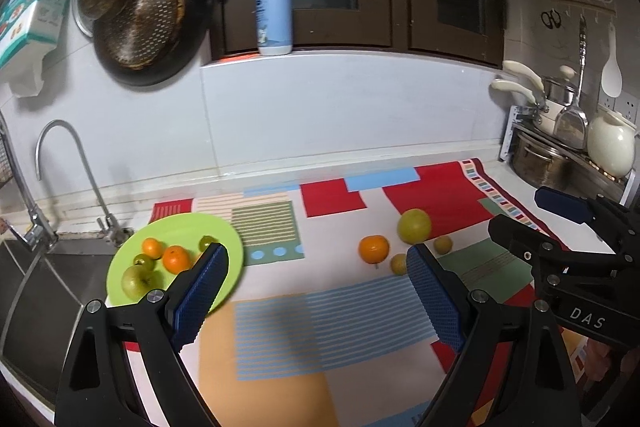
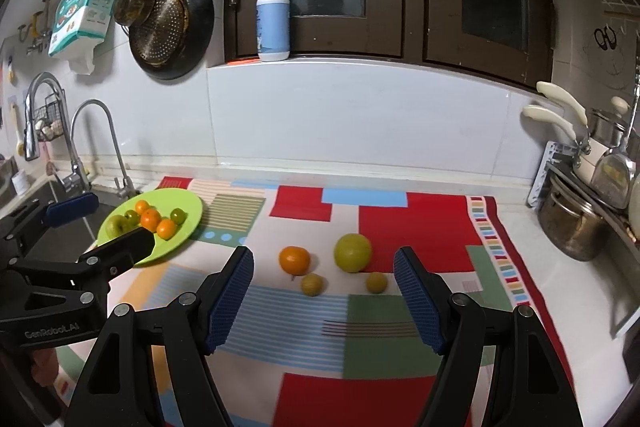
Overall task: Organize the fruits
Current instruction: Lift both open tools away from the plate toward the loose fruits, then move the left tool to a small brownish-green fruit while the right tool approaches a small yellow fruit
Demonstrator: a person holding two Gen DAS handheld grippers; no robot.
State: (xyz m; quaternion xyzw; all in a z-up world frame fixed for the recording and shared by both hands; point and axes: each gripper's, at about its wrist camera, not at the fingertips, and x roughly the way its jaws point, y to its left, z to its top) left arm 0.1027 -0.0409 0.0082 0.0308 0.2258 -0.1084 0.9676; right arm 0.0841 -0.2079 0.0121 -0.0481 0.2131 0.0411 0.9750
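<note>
Nearest the cameras, the left gripper (image 1: pixel 318 269) hung above the patterned mat (image 1: pixel 280 339) with its blue pads spread wide and nothing between them; the right gripper (image 2: pixel 324 273) did the same, jaws apart and empty. Just past the right gripper lay four loose fruits close together: an orange (image 2: pixel 295 259), a large green fruit (image 2: pixel 353 252) and two small yellowish ones (image 2: pixel 311 284) (image 2: pixel 377 282), with nothing blocking them. To the left, beside the sink (image 1: pixel 36 287), the green plate (image 2: pixel 188 205) held three oranges and three green fruits. Farther back stood a tap (image 2: pixel 104 143), a pot (image 2: pixel 572 227) at right, and a pump bottle (image 2: pixel 273 17) on the ledge.
</note>
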